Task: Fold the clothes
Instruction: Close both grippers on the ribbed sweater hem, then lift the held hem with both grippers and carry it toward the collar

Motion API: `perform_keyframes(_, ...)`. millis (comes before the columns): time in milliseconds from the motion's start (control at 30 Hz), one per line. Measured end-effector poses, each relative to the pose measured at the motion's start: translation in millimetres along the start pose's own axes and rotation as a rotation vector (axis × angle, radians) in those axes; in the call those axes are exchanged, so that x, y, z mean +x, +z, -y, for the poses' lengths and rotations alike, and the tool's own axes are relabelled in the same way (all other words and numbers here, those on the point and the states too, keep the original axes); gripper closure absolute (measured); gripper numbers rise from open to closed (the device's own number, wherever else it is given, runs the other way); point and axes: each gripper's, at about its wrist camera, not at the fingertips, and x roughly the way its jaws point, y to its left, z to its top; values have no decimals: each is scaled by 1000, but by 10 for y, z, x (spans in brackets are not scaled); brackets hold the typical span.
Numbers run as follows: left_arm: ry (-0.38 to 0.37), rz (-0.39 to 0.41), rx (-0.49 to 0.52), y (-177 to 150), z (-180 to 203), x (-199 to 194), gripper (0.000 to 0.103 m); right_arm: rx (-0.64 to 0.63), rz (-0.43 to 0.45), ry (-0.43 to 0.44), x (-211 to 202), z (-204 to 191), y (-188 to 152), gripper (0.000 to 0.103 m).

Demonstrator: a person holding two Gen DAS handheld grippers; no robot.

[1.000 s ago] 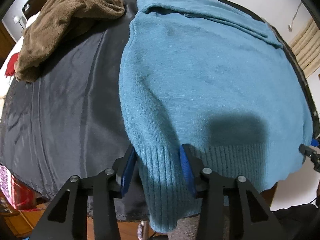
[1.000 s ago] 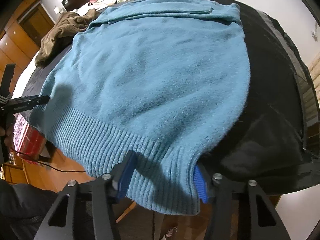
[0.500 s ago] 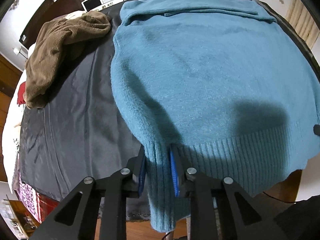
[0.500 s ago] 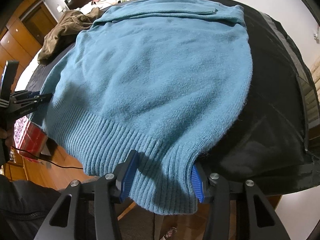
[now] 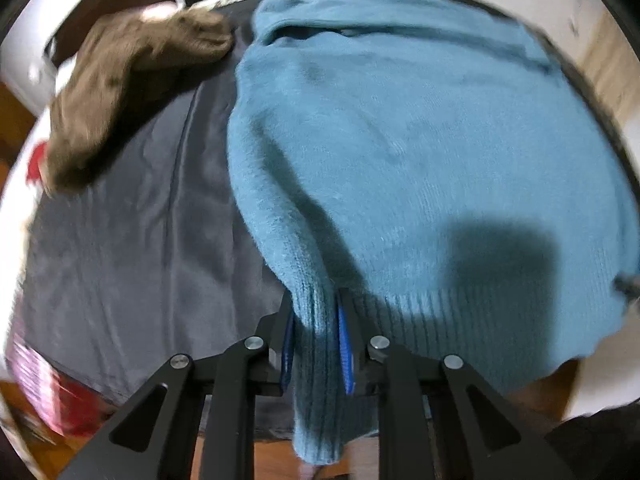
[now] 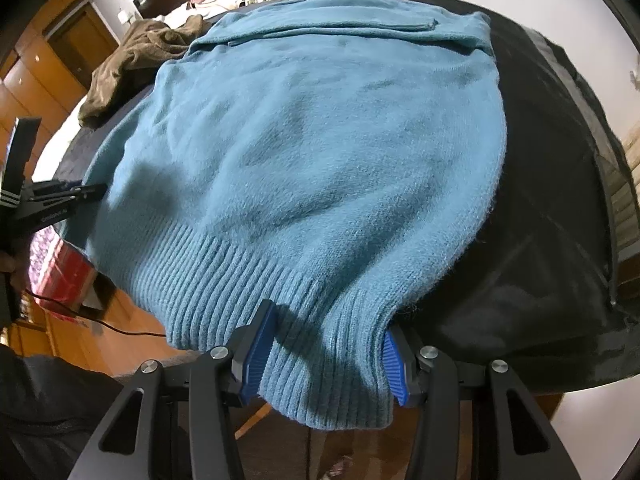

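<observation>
1. The left gripper (image 5: 316,340) is pinching the left corner of the ribbed hem of the teal knitted sweater (image 5: 420,152); its jaws have just been closing, and the blue pads are now pressing a bunched fold of rib between them.
2. The right gripper (image 6: 324,356) is straddling the hem's right corner with its jaws standing moderately wide; whether the pads are actually pressing the knit cannot be told.
3. The sweater is lying spread across the dark cloth-covered table (image 5: 132,248), with its hem hanging over the near edge.
4. If the left side is lifting while the right is only loosely gripping, the hem is likely pulling unevenly, skewing the fold or slipping out on the right.
5. The soft, stretchy rib is probably giving under tension, so a thin pinch could be sliding free.
6. The slick table cloth could be dragging along with the knit.
7. A brown fleecy garment (image 5: 120,92) is lying heaped at the table's far left, just beside the sweater's shoulder, possibly crowding a fold carried toward the collar.
</observation>
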Motion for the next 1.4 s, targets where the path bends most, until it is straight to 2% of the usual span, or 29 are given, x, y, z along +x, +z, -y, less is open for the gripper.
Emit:
perform_keyframes(67, -76, -15, -91, 6, -187, 2, 82, 35, 0, 40, 0, 62, 13, 52)
perform_keyframes(133, -113, -25, -140, -9, -305, 11, 79, 43, -2, 58, 4, 88, 20, 52)
perform_keyframes(233, -133, -13, -160, -58, -367, -37, 76, 32, -5, 62, 15, 78, 26, 52)
perform_keyframes(300, -137, 1, -171, -95, -393, -72, 68, 31, -6, 64, -21, 105, 0, 52)
perform_keyframes(367, -143, 8, -183, -110, -427, -72, 57, 28, -5, 66, -39, 117, -14, 52)
perform_keyframes(500, -185, -40, -208, -43, -503, 116, 56, 10, 0, 63, -6, 78, 1, 52)
perform_keyframes(533, -197, -52, -209, -45, -492, 138, 57, 5, 2, 61, -6, 73, 1, 53)
perform_keyframes(600, -222, -61, -182, -29, -412, 141, 72, 21, 2, 80, -25, 129, 0, 60)
perform_keyframes(633, -234, -65, -169, -20, -374, 143, 85, 32, 3, 91, -37, 162, -1, 65)
perform_keyframes(733, -245, -70, -150, 38, -303, 151, 86, 95, 18, 176, -81, 317, 40, 77)
perform_keyframes(867, -324, -51, -181, 125, -330, 49, 87, 166, 85, 305, -254, 525, 122, 82)
perform_keyframes(967, -382, -17, -230, 245, -410, -59, 87, 205, 140, 360, -374, 624, 223, 85)
perform_keyframes(1033, -410, 5, -253, 333, -451, -110, 87, 212, 141, 341, -393, 650, 275, 85)
perform_keyframes(1133, -406, 12, -230, 391, -391, -160, 87, 213, 99, 284, -347, 670, 265, 85)
perform_keyframes(1267, -369, -24, -179, 382, -277, -48, 87, 261, 28, 249, -233, 784, 74, 83)
perform_keyframes(1400, -344, -65, -182, 259, -278, 11, 87, 338, 18, 242, -247, 921, -198, 79)
